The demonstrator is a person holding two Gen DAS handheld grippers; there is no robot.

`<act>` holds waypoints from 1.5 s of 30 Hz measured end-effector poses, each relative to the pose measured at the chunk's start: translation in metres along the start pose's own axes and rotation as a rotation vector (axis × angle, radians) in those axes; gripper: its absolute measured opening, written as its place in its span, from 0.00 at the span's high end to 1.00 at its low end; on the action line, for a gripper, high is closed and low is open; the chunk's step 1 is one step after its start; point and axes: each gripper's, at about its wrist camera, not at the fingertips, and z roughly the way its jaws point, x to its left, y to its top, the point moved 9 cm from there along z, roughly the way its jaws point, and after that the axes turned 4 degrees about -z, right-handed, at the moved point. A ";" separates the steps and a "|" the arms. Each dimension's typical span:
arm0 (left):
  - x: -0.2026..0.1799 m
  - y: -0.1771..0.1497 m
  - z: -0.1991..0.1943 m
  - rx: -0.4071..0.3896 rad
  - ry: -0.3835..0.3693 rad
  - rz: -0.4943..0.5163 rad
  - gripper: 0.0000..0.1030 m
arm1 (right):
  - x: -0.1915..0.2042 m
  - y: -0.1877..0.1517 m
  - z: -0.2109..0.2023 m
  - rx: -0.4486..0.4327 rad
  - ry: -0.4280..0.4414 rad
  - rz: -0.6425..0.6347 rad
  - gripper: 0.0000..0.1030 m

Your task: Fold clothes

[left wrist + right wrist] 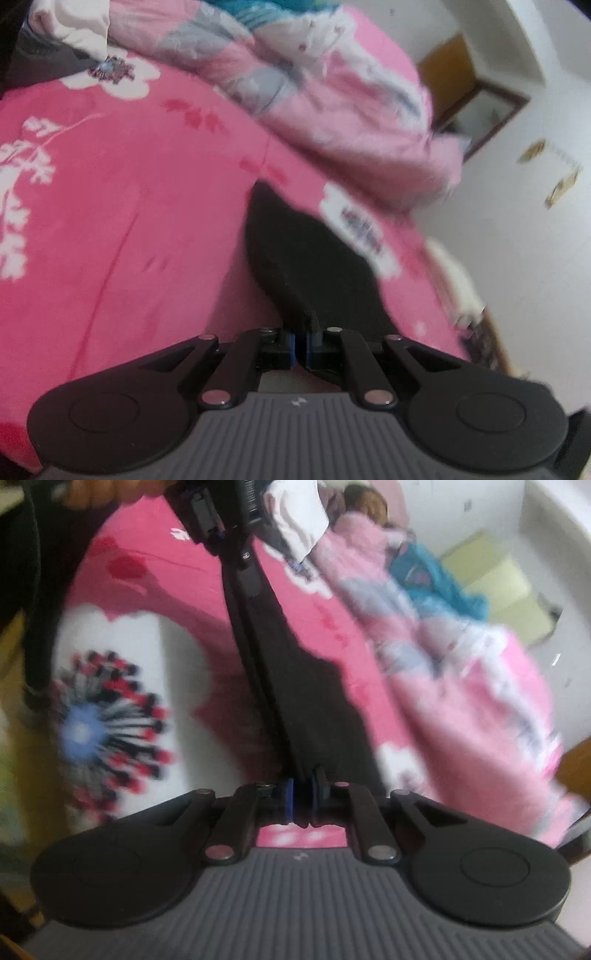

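Holding one black garment [295,686] between them, both grippers have their jaws clenched on its edge: the left gripper [301,341] pinches one end, the right gripper [301,801] the other, and the cloth runs taut above the pink flowered bed [129,221]. To fold well, I judge the edge should stay stretched and level while it is laid flat on the open sheet, corners matched. A rumpled pink quilt [332,103] lies close on the far side and could snag the cloth; a blue garment [436,579] sits beyond it.
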 end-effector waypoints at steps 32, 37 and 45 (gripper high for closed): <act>-0.144 -0.137 0.067 0.174 0.031 1.414 0.67 | -0.030 -0.164 0.003 -0.115 0.593 2.223 0.55; -0.148 -0.151 0.073 0.182 0.025 1.589 0.67 | -0.032 -0.171 0.005 -0.151 0.595 2.240 0.55; -0.162 -0.162 0.074 0.178 -0.005 1.628 0.52 | -0.038 -0.175 0.010 -0.189 0.610 2.243 0.54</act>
